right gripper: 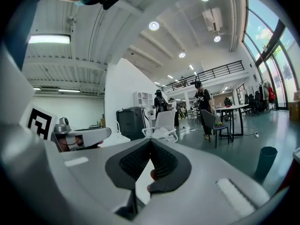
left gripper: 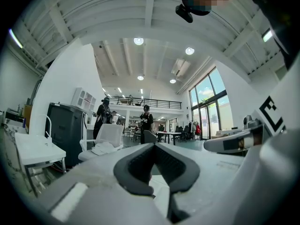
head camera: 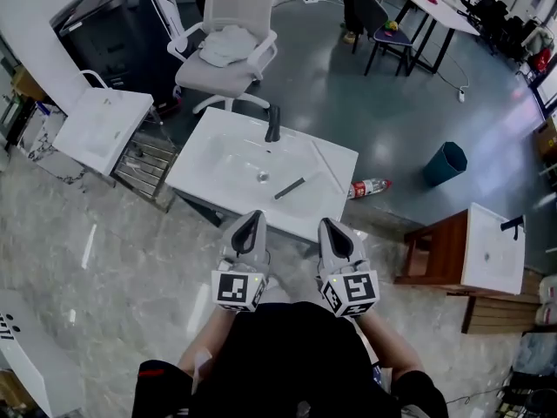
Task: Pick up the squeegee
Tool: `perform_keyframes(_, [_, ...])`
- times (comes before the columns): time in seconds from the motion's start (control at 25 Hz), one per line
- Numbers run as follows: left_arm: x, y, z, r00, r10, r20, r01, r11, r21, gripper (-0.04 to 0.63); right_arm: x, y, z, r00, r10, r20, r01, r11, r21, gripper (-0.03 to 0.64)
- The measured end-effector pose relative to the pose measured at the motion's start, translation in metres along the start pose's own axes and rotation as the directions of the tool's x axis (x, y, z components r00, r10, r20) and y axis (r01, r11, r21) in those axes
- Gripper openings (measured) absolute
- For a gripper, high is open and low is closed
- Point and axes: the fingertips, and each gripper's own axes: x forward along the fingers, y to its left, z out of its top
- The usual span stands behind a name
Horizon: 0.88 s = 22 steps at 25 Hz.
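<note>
Looking down through the head view, found the squeegee (head camera: 290, 188), a short dark bar, lying flat on the white sink top (head camera: 218, 142), just right of its drain (head camera: 261, 178) and on the near side of its black faucet (head camera: 273, 124). Saw nothing touching it. Found the left gripper (head camera: 256, 218) and the right gripper (head camera: 327, 225) side by side at the sink top's near edge, both aimed across it, neither in contact with the squeegee. Spotted a plastic bottle (head camera: 369, 186) on the floor just off the sink top's right corner, a teal bin (head camera: 445, 163) farther out on that same side, and a white office chair (head camera: 228, 46) beyond its far edge.

Turning to the left gripper view, saw the left gripper (left gripper: 153, 145) with its fingertips pressed together and nothing between them. Could not make out the squeegee from there.

Moving to the right gripper view, saw the right gripper (right gripper: 150, 141) likewise with tips meeting and pinching nothing. Glimpsed a small reddish patch through the hollow below the tips, but could not tell what.

Judged the task barely begun: squeegee not yet reached, not yet grasped, not yet lifted off the sink top. Reckoned what was left to be opening one pair of jaws, coming over the sink top to the dark bar, closing across it and raising it clear.
</note>
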Motion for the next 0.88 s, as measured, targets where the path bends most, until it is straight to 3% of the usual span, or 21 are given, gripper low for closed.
perform_keyframes(0.44, [0.037, 0.043, -0.005, 0.998, -0.060, 0.001, 0.060, 0.998, 0.001, 0.002, 0.025, -0.020, 0.004, 0.994, -0.113, 0.003, 0.113, 0.994, -0.012, 0.003])
perform_keyframes(0.88, [0.068, 0.046, -0.028, 0.988, -0.152, -0.019, 0.152, 0.988, 0.001, 0.002, 0.026, -0.075, -0.002, 0.986, -0.165, -0.021, 0.165, 0.986, -0.008, 0.003])
